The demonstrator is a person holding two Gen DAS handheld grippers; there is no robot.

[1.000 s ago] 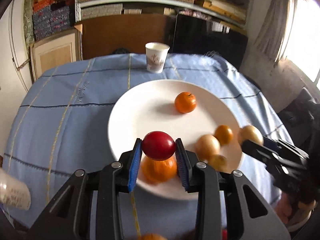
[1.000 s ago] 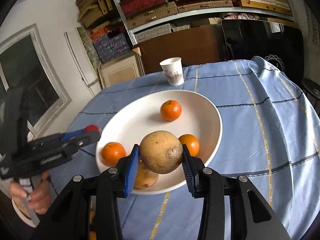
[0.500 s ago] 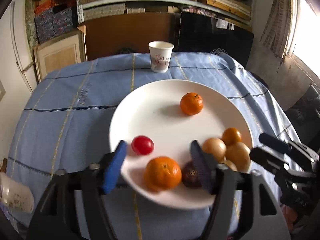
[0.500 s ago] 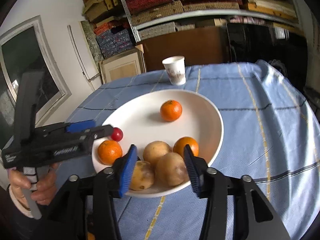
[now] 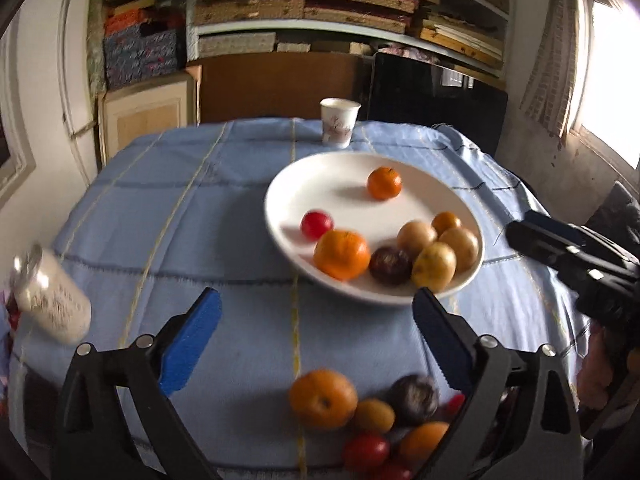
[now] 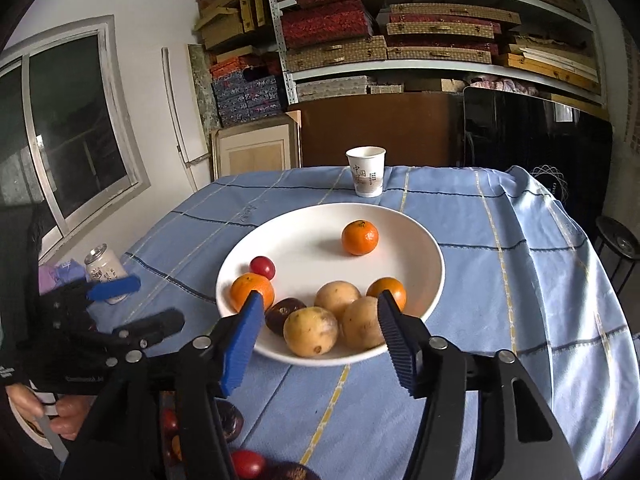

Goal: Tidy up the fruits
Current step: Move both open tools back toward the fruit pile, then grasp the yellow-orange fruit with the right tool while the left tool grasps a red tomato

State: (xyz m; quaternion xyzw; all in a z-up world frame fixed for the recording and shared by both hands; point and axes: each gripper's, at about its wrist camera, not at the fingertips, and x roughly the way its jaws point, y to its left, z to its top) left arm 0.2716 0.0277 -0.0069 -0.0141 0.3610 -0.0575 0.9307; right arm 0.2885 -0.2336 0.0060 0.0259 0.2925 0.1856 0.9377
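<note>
Left gripper jaws opening, nothing between them, over the blue tablecloth near the white plate. Right gripper jaws opening too, hanging empty over the plate's near rim. Plate holds three oranges, three tan fruits, one dark fruit, and a red tomato at its left. Loose fruit pile sits at the table's near edge.

Left gripper points downward, its jaws opening wide with nothing between them. Right gripper also angles downward, jaws opening and empty. A hand grips the left gripper's handle.
</note>
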